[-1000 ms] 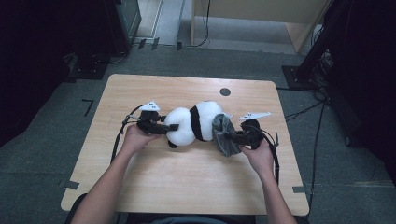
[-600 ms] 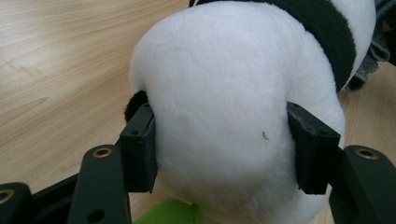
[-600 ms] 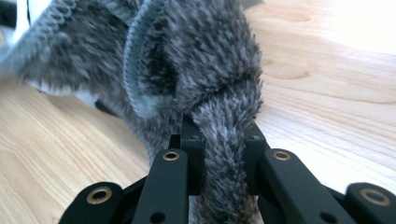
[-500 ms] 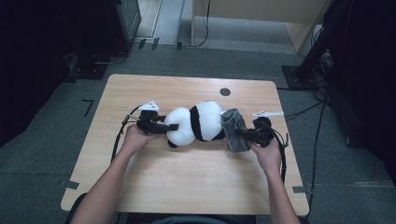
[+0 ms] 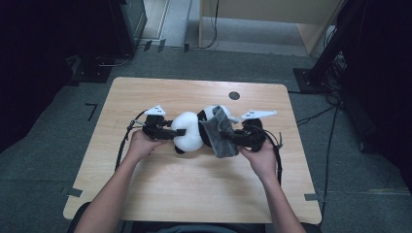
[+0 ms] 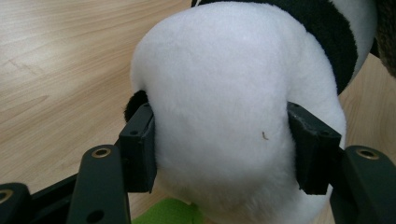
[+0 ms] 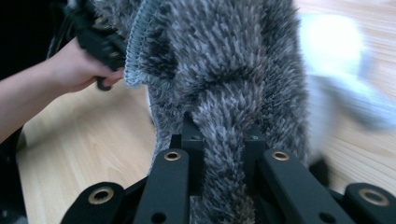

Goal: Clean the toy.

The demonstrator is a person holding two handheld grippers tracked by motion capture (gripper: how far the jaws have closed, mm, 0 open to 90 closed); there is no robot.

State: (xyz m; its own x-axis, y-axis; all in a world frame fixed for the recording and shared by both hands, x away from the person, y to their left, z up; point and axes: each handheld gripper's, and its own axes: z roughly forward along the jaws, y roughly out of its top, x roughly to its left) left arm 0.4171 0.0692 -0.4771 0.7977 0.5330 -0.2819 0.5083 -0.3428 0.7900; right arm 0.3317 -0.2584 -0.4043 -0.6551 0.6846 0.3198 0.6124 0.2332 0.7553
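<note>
On the wooden table (image 5: 160, 194) a plush panda (image 5: 192, 130) lay near the middle, a little toward the far edge, with its length running from left to right. The left gripper (image 5: 179, 132) held the white end of the panda: in the left gripper view its two jaws pressed into the white fur from both sides. The right gripper (image 5: 232, 139) was closed narrow on a fold of a grey shaggy cloth (image 5: 221, 136), and this cloth hung over the right end of the panda. A small dark round spot (image 5: 234, 95) sat near the far edge, apart from the toy. The near half of the table was bare wood between the two forearms, and wide free strips remained toward the left and right edges.
</note>
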